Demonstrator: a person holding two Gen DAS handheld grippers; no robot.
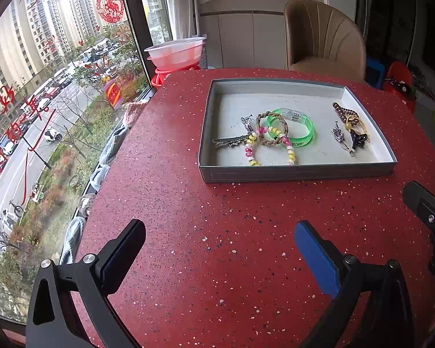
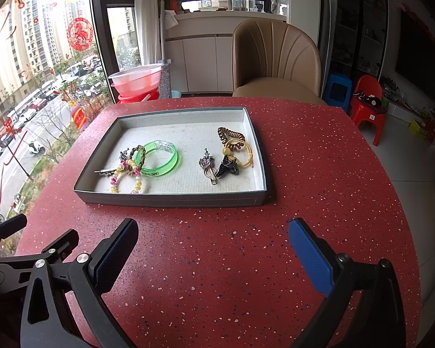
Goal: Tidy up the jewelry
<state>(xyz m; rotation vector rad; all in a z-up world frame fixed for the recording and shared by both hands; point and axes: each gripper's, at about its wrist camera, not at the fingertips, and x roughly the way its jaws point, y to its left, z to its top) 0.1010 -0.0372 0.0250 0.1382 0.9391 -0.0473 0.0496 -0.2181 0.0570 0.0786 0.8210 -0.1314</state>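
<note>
A grey shallow tray (image 1: 298,172) (image 2: 171,200) sits on the red speckled table. Inside lie a green bangle (image 1: 303,133) (image 2: 166,159), a pink-yellow bead bracelet (image 1: 250,152) (image 2: 136,184), a braided ring (image 1: 275,126), a silver clip (image 1: 229,142) (image 2: 104,171), a brown coil tie (image 1: 343,111) (image 2: 232,137), a yellow loop (image 2: 246,152) and dark clips (image 1: 358,139) (image 2: 227,168). My left gripper (image 1: 220,237) and right gripper (image 2: 213,235) are open and empty, over the table in front of the tray.
A beige chair (image 2: 275,61) stands behind the table. Stacked pink basins (image 2: 136,79) sit at the back left by the window. A red stool (image 2: 366,101) and blue stool (image 2: 337,90) stand on the floor right. The table (image 2: 319,159) edge curves off right.
</note>
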